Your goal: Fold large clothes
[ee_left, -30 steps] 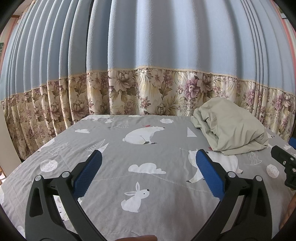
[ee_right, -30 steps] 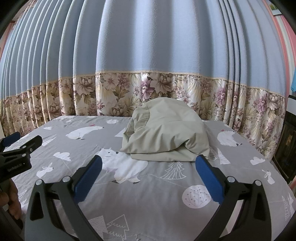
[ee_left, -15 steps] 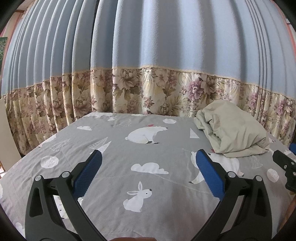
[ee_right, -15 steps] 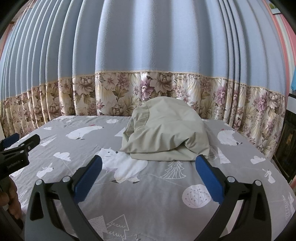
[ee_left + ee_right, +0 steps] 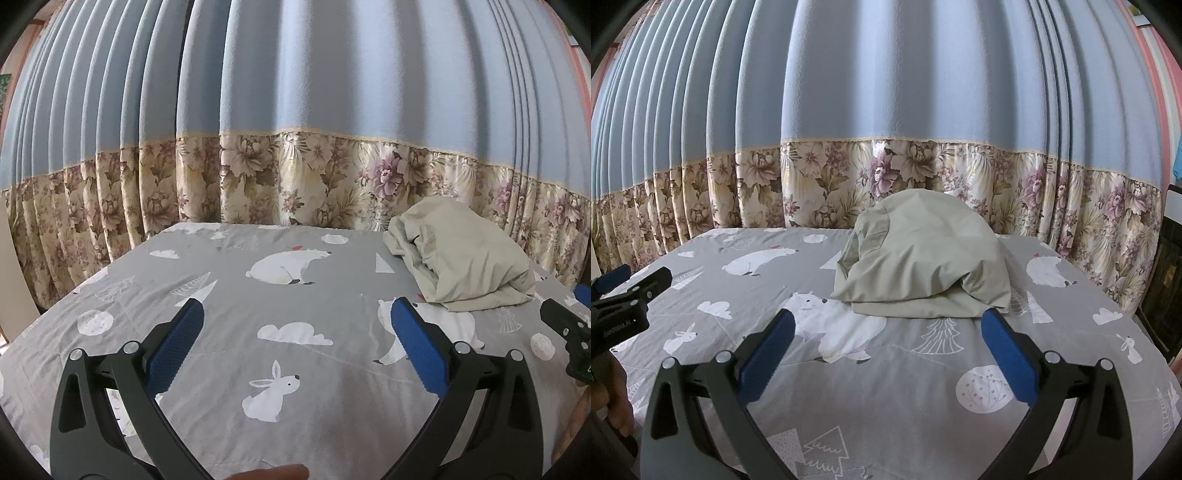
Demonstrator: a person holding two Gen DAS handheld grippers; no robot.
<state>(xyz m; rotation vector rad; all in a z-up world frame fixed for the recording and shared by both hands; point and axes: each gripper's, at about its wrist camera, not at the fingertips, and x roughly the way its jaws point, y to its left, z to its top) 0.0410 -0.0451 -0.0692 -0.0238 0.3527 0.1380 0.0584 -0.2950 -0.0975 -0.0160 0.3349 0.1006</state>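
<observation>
Garment (image 5: 923, 254) fills right view (left: sidelong).

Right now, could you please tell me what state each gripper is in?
Left gripper: open, holding nothing.
Right gripper: open, holding nothing, short of the garment.

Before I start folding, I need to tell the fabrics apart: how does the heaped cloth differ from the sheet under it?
The cloth is plain pale green; the sheet is grey, printed with bears, rabbits and trees. The cloth is bunched in a rumpled mound; the sheet lies spread flat. The cloth covers only a patch near the curtain; the sheet covers the whole bed. Neither is touched by an open claw.
</observation>
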